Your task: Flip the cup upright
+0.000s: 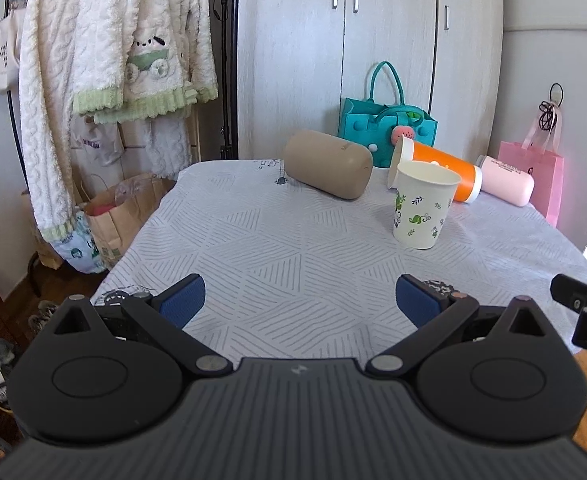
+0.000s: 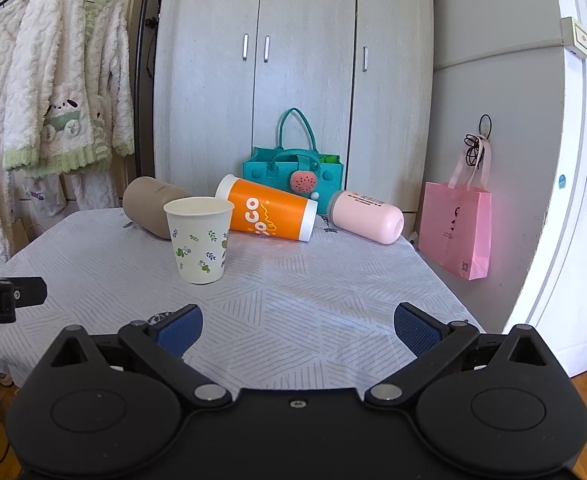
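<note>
A white paper cup with green leaf prints (image 1: 423, 205) stands upright, mouth up, on the table; it also shows in the right wrist view (image 2: 199, 239). Behind it three cups lie on their sides: a tan one (image 1: 327, 164) (image 2: 153, 205), an orange one with white ends (image 1: 439, 168) (image 2: 269, 209), and a pink one (image 1: 507, 185) (image 2: 367, 216). My left gripper (image 1: 299, 300) is open and empty, low over the table's near part, well short of the paper cup. My right gripper (image 2: 297, 328) is open and empty, near and to the right of the paper cup.
The table (image 1: 273, 240) has a grey patterned cloth. A teal felt bag (image 1: 385, 128) stands at its back edge before a wardrobe (image 1: 333, 40). A pink gift bag (image 2: 455, 232) hangs at the right. Fluffy robes (image 1: 105, 60) and paper bags (image 1: 121, 216) are at the left.
</note>
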`<state>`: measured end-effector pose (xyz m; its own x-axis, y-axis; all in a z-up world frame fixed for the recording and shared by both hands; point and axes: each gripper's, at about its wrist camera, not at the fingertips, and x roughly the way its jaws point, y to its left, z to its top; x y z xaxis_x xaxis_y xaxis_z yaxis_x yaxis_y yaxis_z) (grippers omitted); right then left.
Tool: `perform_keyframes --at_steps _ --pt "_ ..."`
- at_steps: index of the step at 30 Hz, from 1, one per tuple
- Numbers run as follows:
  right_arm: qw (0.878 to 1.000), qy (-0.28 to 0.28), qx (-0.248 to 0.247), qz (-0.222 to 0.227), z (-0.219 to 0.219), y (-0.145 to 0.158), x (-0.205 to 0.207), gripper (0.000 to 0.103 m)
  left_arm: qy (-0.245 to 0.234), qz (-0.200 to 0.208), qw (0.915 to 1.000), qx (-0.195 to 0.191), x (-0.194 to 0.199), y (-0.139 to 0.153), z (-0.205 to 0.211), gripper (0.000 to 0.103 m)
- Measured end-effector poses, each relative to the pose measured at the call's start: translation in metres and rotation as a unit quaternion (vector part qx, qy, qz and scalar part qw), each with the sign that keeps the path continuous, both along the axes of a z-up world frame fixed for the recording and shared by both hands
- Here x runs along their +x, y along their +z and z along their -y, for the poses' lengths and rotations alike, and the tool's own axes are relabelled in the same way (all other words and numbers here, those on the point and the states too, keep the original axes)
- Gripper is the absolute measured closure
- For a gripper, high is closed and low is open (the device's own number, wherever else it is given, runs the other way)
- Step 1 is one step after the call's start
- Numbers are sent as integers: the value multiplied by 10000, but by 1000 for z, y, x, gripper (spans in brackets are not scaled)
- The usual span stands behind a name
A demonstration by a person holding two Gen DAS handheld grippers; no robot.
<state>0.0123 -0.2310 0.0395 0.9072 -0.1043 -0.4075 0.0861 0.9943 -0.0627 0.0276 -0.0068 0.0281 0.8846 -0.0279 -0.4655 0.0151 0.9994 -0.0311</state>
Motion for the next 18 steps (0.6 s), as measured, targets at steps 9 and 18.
perform_keyframes --at_steps 9,18 --pt "10000 -39 -6 -9 2 0 -2 0 -62 153 9997 188 -6 1 5 0" --pt "10000 -44 -16 4 3 0 -2 0 -322 -23 9994 120 -3 1 3 0"
